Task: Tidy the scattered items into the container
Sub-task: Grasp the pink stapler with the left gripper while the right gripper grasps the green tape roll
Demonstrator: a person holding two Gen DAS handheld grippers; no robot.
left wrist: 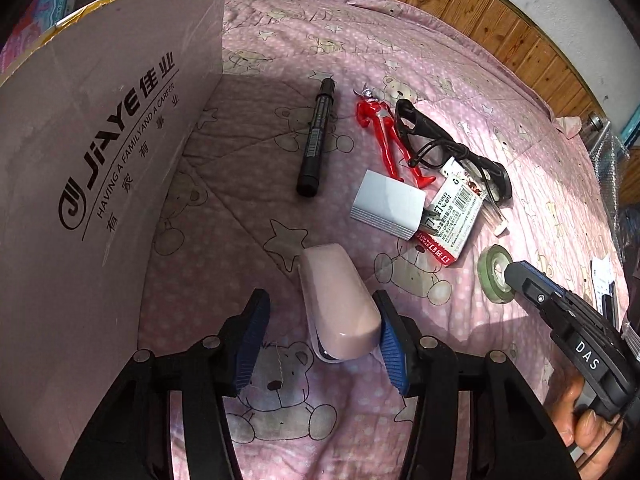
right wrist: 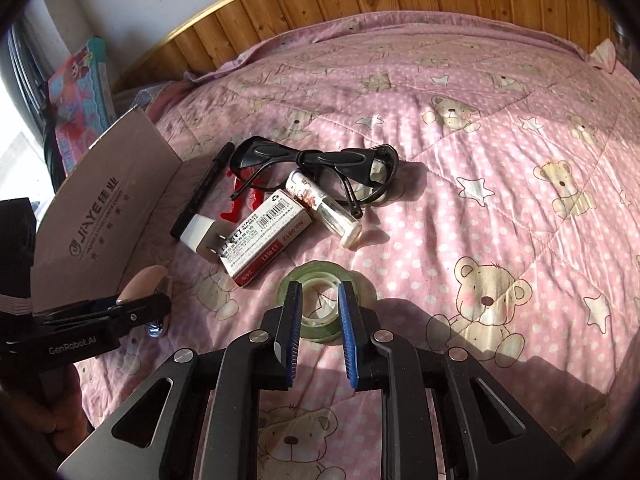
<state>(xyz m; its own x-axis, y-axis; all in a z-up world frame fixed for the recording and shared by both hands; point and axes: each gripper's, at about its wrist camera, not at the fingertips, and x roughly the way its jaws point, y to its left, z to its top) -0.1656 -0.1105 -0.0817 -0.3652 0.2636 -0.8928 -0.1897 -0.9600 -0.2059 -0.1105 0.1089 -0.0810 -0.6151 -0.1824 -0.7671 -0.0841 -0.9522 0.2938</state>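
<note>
The work surface is a pink quilt (right wrist: pixel 480 128) printed with bears and stars. A cardboard box (left wrist: pixel 100 152), printed "JiAYE", stands at the left side, one flap raised.

Left gripper (left wrist: pixel 320 344): fingers spread wide, straddling a pale pink stapler (left wrist: pixel 340 304). The stapler has a glossy rounded top and a darker base showing at its near end. The right-hand blue pad (left wrist: pixel 390 344) sits against or just beside the stapler's flank; the left-hand pad is well apart from it. Nothing is gripped.

Right gripper (right wrist: pixel 320 320): fingers partly open, poised over a roll of green tape (right wrist: pixel 320 280) lying flat on the quilt. The fingertips overlap the ring in the right wrist view (whether they touch it cannot be determined from this angle). A hand (left wrist: pixel 588 420) holds this gripper's handle.

Remaining items, clustered beyond the stapler and tape:
- a black marker (left wrist: pixel 316 140), lying nearest the box;
- a red figurine (left wrist: pixel 384 136), beside the marker;
- black-framed glasses (right wrist: pixel 320 164), partly over the figurine;
- a white charger plug (left wrist: pixel 388 204), touching a red-and-white staples box (right wrist: pixel 264 240);
- a small clear vial (right wrist: pixel 328 208), lying across the glasses' lower rim and against the staples box.
</note>
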